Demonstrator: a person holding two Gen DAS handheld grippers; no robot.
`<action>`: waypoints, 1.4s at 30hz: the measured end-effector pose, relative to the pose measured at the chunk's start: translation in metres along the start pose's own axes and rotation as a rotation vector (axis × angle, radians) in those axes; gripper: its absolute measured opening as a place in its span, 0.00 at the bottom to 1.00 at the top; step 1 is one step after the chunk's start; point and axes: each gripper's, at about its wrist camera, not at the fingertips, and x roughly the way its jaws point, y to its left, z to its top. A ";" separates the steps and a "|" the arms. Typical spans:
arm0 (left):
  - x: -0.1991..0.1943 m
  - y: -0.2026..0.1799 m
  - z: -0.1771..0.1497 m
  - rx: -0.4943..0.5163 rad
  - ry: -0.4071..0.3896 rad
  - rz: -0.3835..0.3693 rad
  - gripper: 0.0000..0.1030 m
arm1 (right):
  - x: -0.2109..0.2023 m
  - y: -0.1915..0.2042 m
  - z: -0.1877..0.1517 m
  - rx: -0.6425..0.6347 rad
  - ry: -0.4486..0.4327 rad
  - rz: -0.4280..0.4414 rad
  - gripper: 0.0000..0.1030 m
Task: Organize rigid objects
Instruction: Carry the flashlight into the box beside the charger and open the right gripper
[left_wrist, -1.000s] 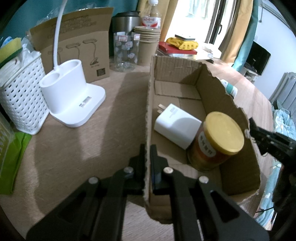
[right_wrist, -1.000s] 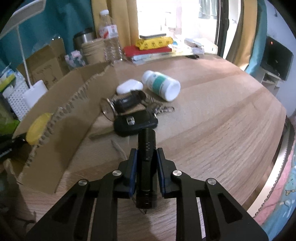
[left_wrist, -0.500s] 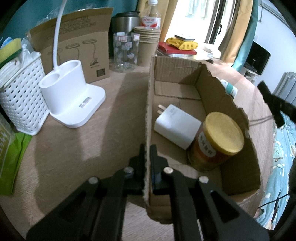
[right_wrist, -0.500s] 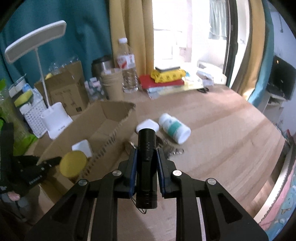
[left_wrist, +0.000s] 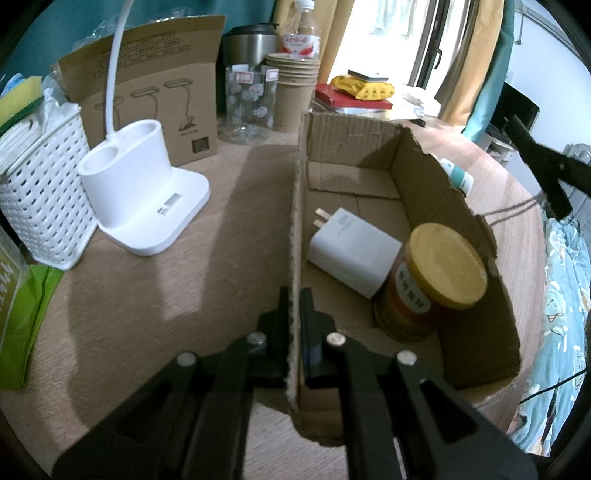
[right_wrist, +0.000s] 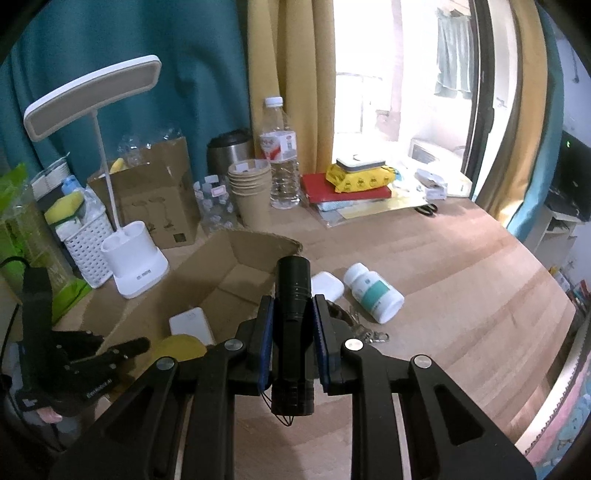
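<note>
Left gripper (left_wrist: 294, 306): we keep the near wall of the cardboard box (left_wrist: 454, 206) pinched between the jaws.
Right gripper (right_wrist: 293, 308): jaws clamp the black flashlight (right_wrist: 293, 291); a second ago it was low on the table beside the box, now we have it lifted above the box edge.
Inside box: white charger (left_wrist: 352, 256), yellow-lid jar (left_wrist: 434, 284).
Beyond box: pill bottle (right_wrist: 373, 291), keys, not yet collected.
Meaning: the flashlight goes in next, we judge.

A round wooden table (right_wrist: 480, 280) carries an open cardboard box (left_wrist: 417, 155), a white lamp base (left_wrist: 147, 206), a white lattice basket (left_wrist: 40, 199), stacked paper cups (right_wrist: 251, 192), a water bottle (right_wrist: 282, 162), a white pill bottle (right_wrist: 373, 291) and keys (right_wrist: 369, 334).
</note>
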 end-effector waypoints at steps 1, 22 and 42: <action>0.000 0.000 0.000 0.000 0.000 0.000 0.03 | 0.000 0.002 0.002 -0.003 -0.003 0.003 0.21; -0.002 -0.004 0.001 -0.001 -0.005 -0.005 0.03 | 0.014 0.048 0.049 -0.106 -0.060 0.095 0.21; -0.002 -0.004 0.000 -0.003 -0.008 -0.008 0.03 | 0.094 0.056 -0.001 -0.114 0.191 0.126 0.21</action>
